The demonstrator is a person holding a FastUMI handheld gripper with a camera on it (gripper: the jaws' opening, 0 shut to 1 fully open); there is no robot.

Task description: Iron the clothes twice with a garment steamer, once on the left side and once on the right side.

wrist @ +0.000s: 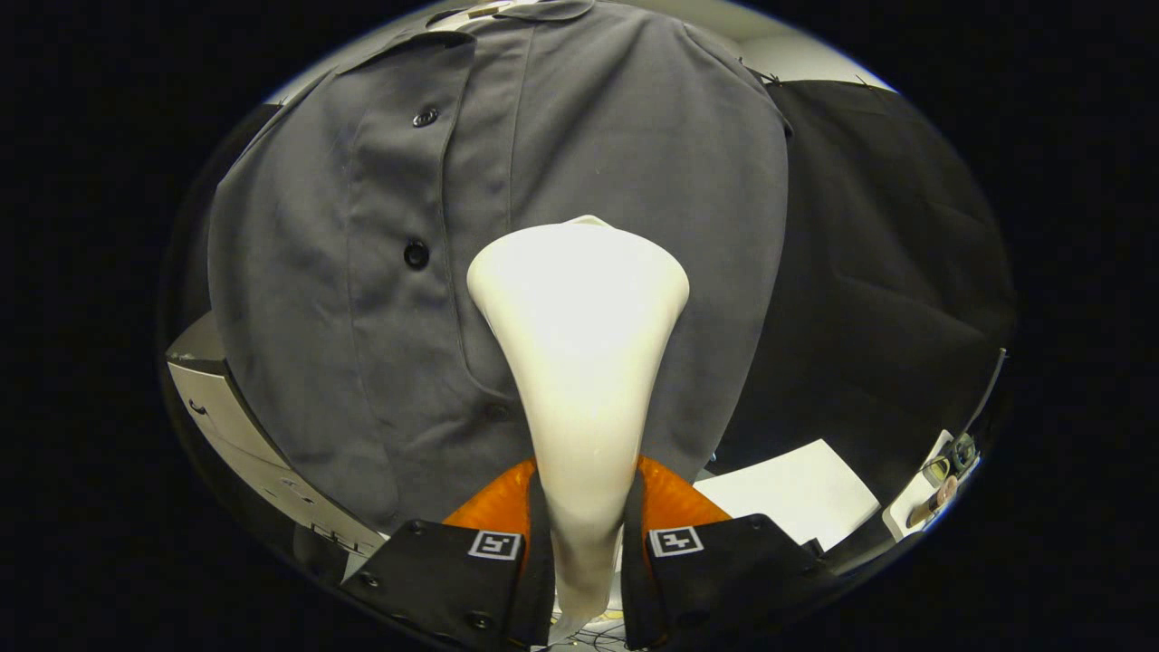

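A grey button-up shirt (543, 145) hangs straight ahead, its placket with dark buttons running down left of the steamer. The white garment steamer (579, 344) rises between my fingers, its wide flared head held against or very close to the shirt's front, right of the placket at mid height. My gripper (585, 530) is shut on the steamer's narrow handle, one finger pressing each side. The steamer head hides the cloth behind it.
A pale cabinet or box (226, 417) stands low behind the shirt's left hem. A white sheet (797, 493) lies on the surface low to the right, with a small white device (937, 484) beyond it. Black cloth wall (896, 254) hangs right of the shirt.
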